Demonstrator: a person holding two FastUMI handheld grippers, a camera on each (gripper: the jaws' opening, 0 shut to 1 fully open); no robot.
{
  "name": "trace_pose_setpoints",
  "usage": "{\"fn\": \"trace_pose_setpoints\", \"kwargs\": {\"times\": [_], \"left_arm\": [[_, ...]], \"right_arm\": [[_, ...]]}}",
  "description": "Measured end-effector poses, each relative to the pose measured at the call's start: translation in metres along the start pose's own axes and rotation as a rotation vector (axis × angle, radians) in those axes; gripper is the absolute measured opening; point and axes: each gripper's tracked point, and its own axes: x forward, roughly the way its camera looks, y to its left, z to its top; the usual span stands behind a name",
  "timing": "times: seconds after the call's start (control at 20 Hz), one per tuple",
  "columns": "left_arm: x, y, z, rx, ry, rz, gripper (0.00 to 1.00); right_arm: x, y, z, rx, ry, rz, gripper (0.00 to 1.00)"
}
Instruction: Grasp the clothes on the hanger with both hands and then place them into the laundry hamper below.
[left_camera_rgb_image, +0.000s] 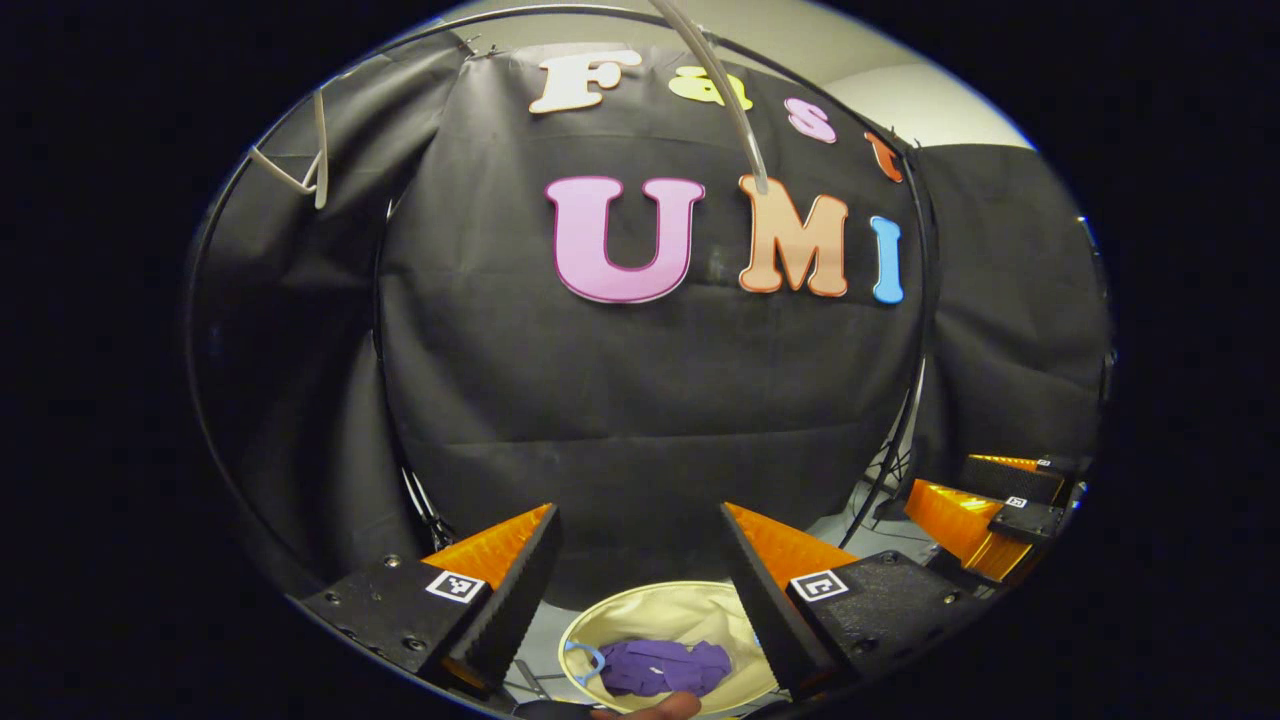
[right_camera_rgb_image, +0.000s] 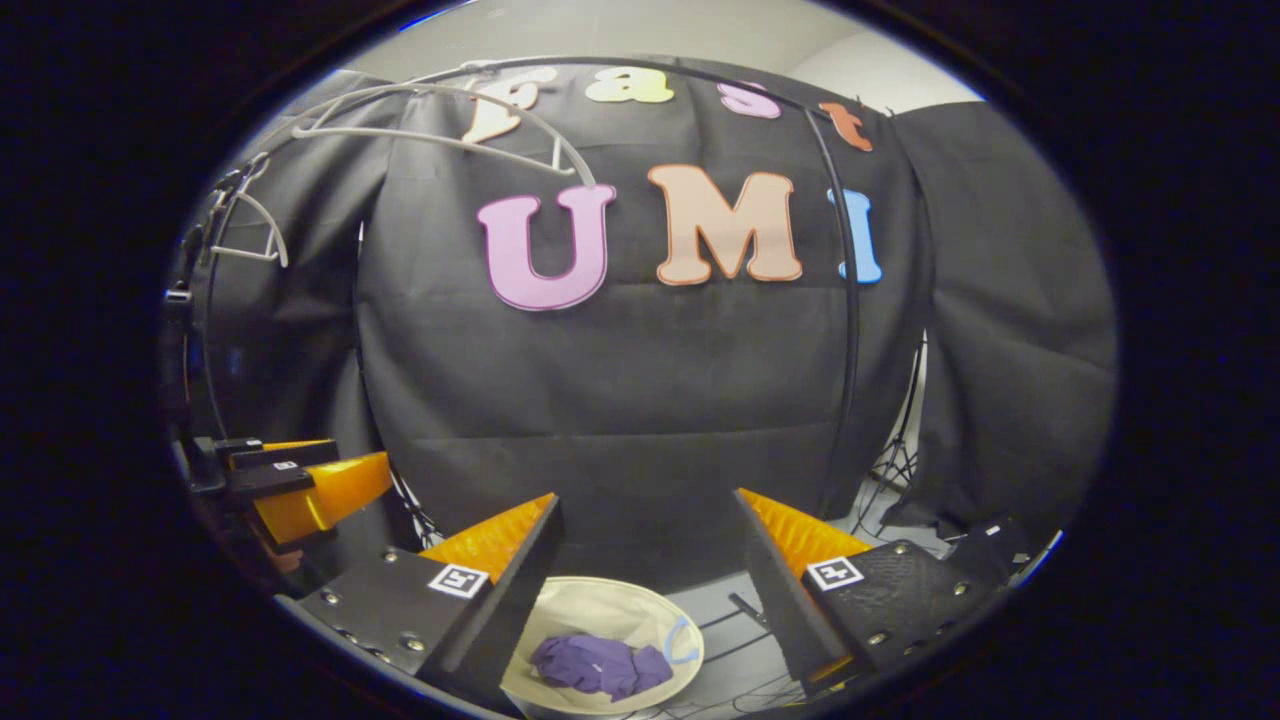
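The left gripper (left_camera_rgb_image: 640, 590) and the right gripper (right_camera_rgb_image: 648, 585) hold their fingers spread wide, grasping nothing. Below them the purple clothes (left_camera_rgb_image: 665, 667) lie crumpled inside the cream laundry hamper (left_camera_rgb_image: 690, 612) on the floor. Farther up, bare white hangers (right_camera_rgb_image: 440, 125) hang from the rail; the right gripper view shows them whole, the left gripper view cuts them short.

both views high, facing the booth wall, sharing the hamper (left_camera_rgb_image: 600, 620) below

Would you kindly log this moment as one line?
purple garment: in hamper | hanger: bare | left gripper: open | right gripper: open
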Motion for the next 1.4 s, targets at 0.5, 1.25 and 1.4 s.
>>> {"fn": "trace_pose_setpoints", "kwargs": {"times": [0.5, 1.25, 1.4], "left_arm": [[-0.028, 0.014, 0.064, 0.044, -0.035, 0.043, 0.95], [-0.075, 0.016, 0.157, 0.031, -0.176, 0.120, 0.98], [-0.086, 0.023, 0.182, 0.015, -0.218, 0.136, 0.94]], "right_arm": [[-0.027, 0.012, 0.068, 0.013, -0.102, 0.039, 0.95], [-0.065, -0.002, 0.189, 0.013, -0.211, 0.095, 1.00], [-0.078, 0.004, 0.211, 0.013, -0.239, 0.123, 0.99]]}}
